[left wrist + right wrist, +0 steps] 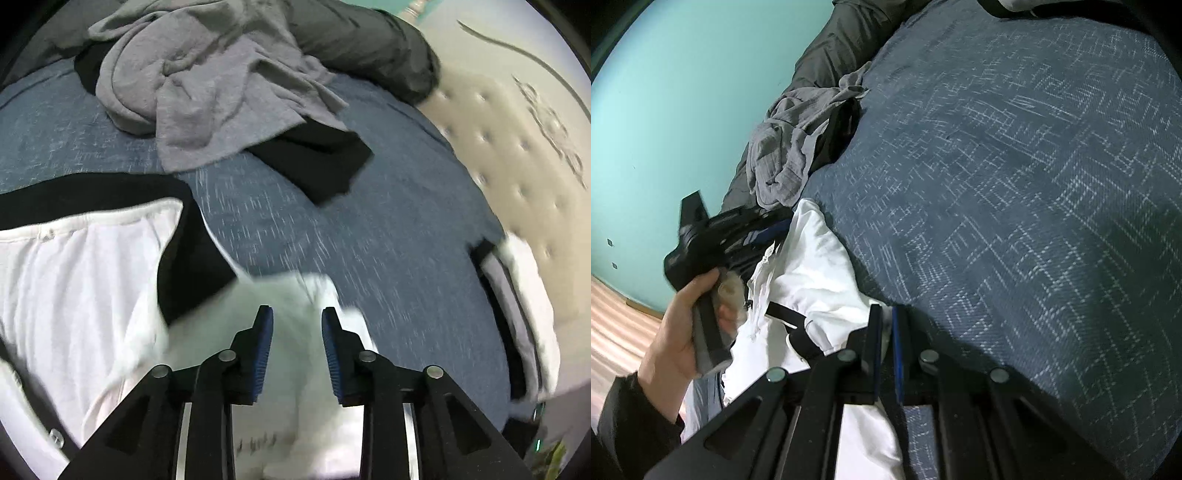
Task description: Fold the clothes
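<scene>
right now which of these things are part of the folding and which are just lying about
In the job:
- white garment
- left hand-held gripper, jaws apart over the white cloth
- right hand-held gripper, shut on the garment's edge

Lying about:
- grey garment
- black garment
- blue bedspread
- folded stack

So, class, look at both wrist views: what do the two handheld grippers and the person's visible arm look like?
Each gripper is built of black angular linkage arms joined by round silver pivot pins, ending in two flat fingers faced with ribbed blue pads. The right gripper is built the same. The left hand comes out of a dark sleeve. No cables or markings show.
</scene>
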Tool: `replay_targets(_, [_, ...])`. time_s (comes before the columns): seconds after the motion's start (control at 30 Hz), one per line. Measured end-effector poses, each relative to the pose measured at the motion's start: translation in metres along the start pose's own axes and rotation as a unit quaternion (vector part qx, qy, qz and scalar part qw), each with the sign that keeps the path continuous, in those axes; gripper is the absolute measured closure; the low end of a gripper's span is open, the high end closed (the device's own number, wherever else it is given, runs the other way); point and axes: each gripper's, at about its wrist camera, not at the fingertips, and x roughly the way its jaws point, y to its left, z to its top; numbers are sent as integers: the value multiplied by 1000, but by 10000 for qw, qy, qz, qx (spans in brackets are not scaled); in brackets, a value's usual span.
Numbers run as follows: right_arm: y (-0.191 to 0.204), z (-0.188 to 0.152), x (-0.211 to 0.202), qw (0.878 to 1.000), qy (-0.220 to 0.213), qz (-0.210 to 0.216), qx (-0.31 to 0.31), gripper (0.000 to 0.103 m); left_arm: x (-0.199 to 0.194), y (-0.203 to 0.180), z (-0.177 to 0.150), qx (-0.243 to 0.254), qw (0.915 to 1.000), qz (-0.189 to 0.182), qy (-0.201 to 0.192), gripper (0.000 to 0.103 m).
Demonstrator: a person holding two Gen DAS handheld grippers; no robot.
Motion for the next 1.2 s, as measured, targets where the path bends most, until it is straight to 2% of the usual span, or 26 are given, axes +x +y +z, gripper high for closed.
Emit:
replay_targets(0.07, [1, 0, -1, 10000, 2, 15, 5, 98, -10, -1, -14, 162, 9998, -73, 128, 69])
replay_targets(0.17, [3, 0, -3, 10000, -17, 49, 23, 98, -17, 2, -36, 158, 9991, -227, 325, 68])
replay_targets(0.27, [5, 0, -4, 10000, -22, 58, 26, 98, -23, 8, -55, 92, 9989, -211, 416, 68])
replay_targets(0.5, [6, -2, -5, 10000, -25, 51, 20, 98, -25, 23, -74, -118, 9980, -250, 561, 69])
replay_targets(0.53, [6, -2, -4, 10000, -14, 50, 36, 98, -25, 23, -76, -79, 9979, -241, 601, 76])
replay_targets(0.57, [5, -2, -4, 10000, -6, 46, 42, 98, -26, 21, -77, -16, 9978, -203, 623, 90])
replay_targets(0.6, [5, -2, -3, 10000, 3, 37, 37, 98, -27, 20, -78, 46, 9978, -165, 645, 92])
replay_targets(0.73, [3, -3, -3, 10000, 37, 23, 45, 98, -32, 19, -80, 188, 9971, -42, 731, 92])
replay_targets(0.93, [2, -3, -2, 10000, 74, -25, 30, 98, -34, 5, -93, 799, 9903, 313, 1092, 92])
replay_targets(1.03, [0, -2, -3, 9999, 88, 0, 76, 98, -38, -1, -97, 941, 9884, 362, 1135, 88])
replay_targets(1.13, [1, -1, -4, 9999, 87, 1, 79, 98, -50, 5, -92, 694, 9933, 225, 895, 69])
replay_targets(1.2, [3, 0, -5, 10000, 79, -30, 30, 96, -61, 9, -87, 512, 9963, 155, 667, 62])
